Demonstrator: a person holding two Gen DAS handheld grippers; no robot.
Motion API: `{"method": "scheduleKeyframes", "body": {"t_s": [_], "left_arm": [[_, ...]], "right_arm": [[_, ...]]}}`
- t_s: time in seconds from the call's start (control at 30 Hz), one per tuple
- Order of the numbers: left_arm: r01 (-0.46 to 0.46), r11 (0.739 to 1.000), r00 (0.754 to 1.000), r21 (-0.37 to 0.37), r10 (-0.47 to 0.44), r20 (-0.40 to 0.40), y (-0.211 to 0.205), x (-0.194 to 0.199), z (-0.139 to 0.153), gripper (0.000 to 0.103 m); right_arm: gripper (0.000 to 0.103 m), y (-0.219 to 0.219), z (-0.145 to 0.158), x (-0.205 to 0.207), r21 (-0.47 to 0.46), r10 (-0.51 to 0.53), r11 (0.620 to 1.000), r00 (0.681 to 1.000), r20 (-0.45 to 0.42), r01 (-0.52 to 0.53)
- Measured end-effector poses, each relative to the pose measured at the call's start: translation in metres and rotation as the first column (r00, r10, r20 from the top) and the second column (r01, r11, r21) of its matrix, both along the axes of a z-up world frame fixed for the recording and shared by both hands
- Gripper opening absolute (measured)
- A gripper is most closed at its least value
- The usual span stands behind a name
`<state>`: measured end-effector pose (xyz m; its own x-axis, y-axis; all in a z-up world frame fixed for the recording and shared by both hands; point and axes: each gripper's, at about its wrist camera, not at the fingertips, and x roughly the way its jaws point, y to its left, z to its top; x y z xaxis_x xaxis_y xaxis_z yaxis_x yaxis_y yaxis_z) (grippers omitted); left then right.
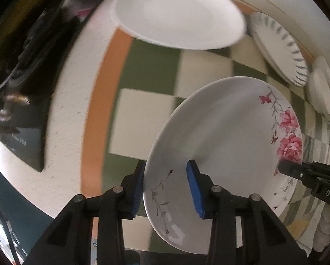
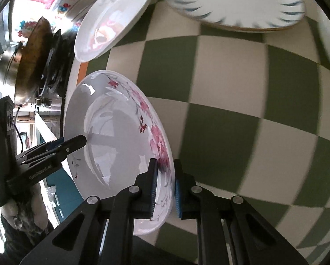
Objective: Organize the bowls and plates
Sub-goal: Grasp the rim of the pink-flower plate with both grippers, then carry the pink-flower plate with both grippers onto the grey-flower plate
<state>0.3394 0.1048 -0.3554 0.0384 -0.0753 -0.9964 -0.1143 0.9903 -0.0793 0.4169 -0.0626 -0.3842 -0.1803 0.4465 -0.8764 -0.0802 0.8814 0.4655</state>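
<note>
Both tools on one rose-patterned plate (image 1: 220, 145), held tilted on edge above a green-and-cream checked cloth (image 1: 147, 119). Left gripper (image 1: 165, 190) straddling the rim at 6 o'clock in its own view, one blue pad behind the plate, the other against its face; closed on it or merely around it, cannot tell. Right gripper (image 2: 166, 190) likewise astride the rim at 6 o'clock in its view, pads just beside the edge with a sliver of gap on the outer side; grip uncertain. Resting on the cloth beyond: a plain white plate (image 1: 178, 13) at 12 o'clock, a blue-fringed plate (image 1: 282, 50) at 2 o'clock, small white bowls (image 1: 321, 95) at 3 o'clock. Off the cloth at 10 o'clock in the right view, a steel pan (image 2: 26, 64) on a stove.
</note>
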Motion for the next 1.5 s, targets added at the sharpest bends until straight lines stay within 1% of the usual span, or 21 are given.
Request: {"method": "scheduleKeyframes", "body": {"t_s": [0.1,0.33,0.4,0.43,0.53,0.57,0.67,0.7,0.73,0.87,0.9,0.93,1.0,1.13,1.17,1.2,1.3,1.37,1.4,1.47,1.5], "left_arm": [[0.043,0.999,0.999,-0.017,-0.043,0.001,-0.031,0.003,0.006,0.035],[0.166,0.985,0.986,-0.036,-0.166,0.004,-0.107,0.012,0.009,0.035],[0.199,0.979,0.98,-0.032,-0.199,0.004,-0.126,0.013,0.008,0.035],[0.212,0.977,0.977,-0.028,-0.212,0.003,-0.128,0.014,0.006,0.035],[0.247,0.969,0.969,-0.01,-0.247,0.0,-0.154,0.017,0.007,0.035],[0.256,0.967,0.967,-0.006,-0.256,-0.004,-0.156,0.023,0.004,0.035],[0.274,0.962,0.962,0.0,-0.274,-0.011,-0.171,0.025,0.004,0.035],[0.278,0.961,0.961,0.0,-0.278,-0.012,-0.172,0.025,0.005,0.035],[0.279,0.96,0.96,0.003,-0.279,-0.014,-0.174,0.031,0.004,0.035],[0.289,0.957,0.957,0.009,-0.289,-0.015,-0.182,0.031,0.008,0.035],[0.292,0.956,0.956,0.015,-0.292,-0.016,-0.187,0.038,0.01,0.035],[0.293,0.956,0.956,0.019,-0.293,-0.016,-0.189,0.036,0.006,0.035],[0.291,0.957,0.957,0.023,-0.29,-0.015,-0.195,0.035,0.008,0.035],[0.288,0.957,0.958,0.021,-0.288,-0.012,-0.193,0.029,0.01,0.035],[0.29,0.957,0.957,0.021,-0.29,-0.013,-0.181,0.032,0.009,0.035],[0.29,0.957,0.957,0.018,-0.29,-0.011,-0.182,0.031,0.011,0.035],[0.276,0.961,0.961,-0.004,-0.276,-0.009,-0.173,0.033,0.029,0.035],[0.253,0.967,0.967,-0.015,-0.253,0.008,-0.168,0.031,0.041,0.035],[0.24,0.971,0.97,-0.014,-0.24,0.027,-0.163,0.031,0.051,0.035],[0.206,0.978,0.976,-0.011,-0.205,0.069,-0.151,0.03,0.072,0.035],[0.177,0.984,0.98,-0.011,-0.175,0.099,-0.141,0.03,0.088,0.035]], "right_arm": [[0.016,-0.028,0.012,-0.003,-0.011,-0.031,0.999,0.999,0.008,0.031],[0.016,-0.096,0.02,-0.008,-0.047,-0.143,0.989,0.99,0.007,0.143],[0.016,-0.112,0.019,-0.011,-0.053,-0.177,0.983,0.984,0.006,0.177],[0.016,-0.118,0.018,-0.011,-0.056,-0.187,0.981,0.982,0.005,0.187],[0.016,-0.141,0.013,-0.012,-0.066,-0.212,0.975,0.977,-0.001,0.212],[0.016,-0.147,0.011,-0.012,-0.069,-0.217,0.974,0.976,-0.003,0.216],[0.016,-0.157,0.005,-0.013,-0.065,-0.237,0.97,0.971,-0.012,0.236],[0.016,-0.165,0.0,-0.016,-0.064,-0.241,0.969,0.97,-0.016,0.239],[0.016,-0.168,-0.001,-0.016,-0.063,-0.248,0.967,0.969,-0.021,0.246],[0.016,-0.175,-0.011,-0.014,-0.07,-0.253,0.966,0.967,-0.028,0.25],[0.016,-0.178,-0.012,-0.014,-0.074,-0.247,0.967,0.969,-0.028,0.245],[0.016,-0.178,-0.013,-0.014,-0.076,-0.245,0.967,0.969,-0.03,0.242],[0.016,-0.179,-0.015,-0.012,-0.072,-0.247,0.967,0.968,-0.038,0.244],[0.016,-0.184,-0.015,-0.014,-0.072,-0.244,0.968,0.969,-0.042,0.241],[0.016,-0.185,-0.016,-0.013,-0.071,-0.247,0.967,0.968,-0.047,0.244],[0.016,-0.186,-0.017,-0.014,-0.071,-0.251,0.966,0.967,-0.051,0.247],[0.019,-0.185,-0.022,-0.013,-0.069,-0.251,0.967,0.965,-0.072,0.246],[0.019,-0.186,-0.024,-0.011,-0.067,-0.246,0.968,0.965,-0.091,0.24],[0.019,-0.187,-0.021,-0.011,-0.069,-0.244,0.969,0.965,-0.094,0.238],[0.019,-0.194,-0.007,-0.008,-0.072,-0.243,0.969,0.967,-0.073,0.238],[0.019,-0.195,0.001,-0.007,-0.078,-0.239,0.969,0.969,-0.062,0.234]]}}
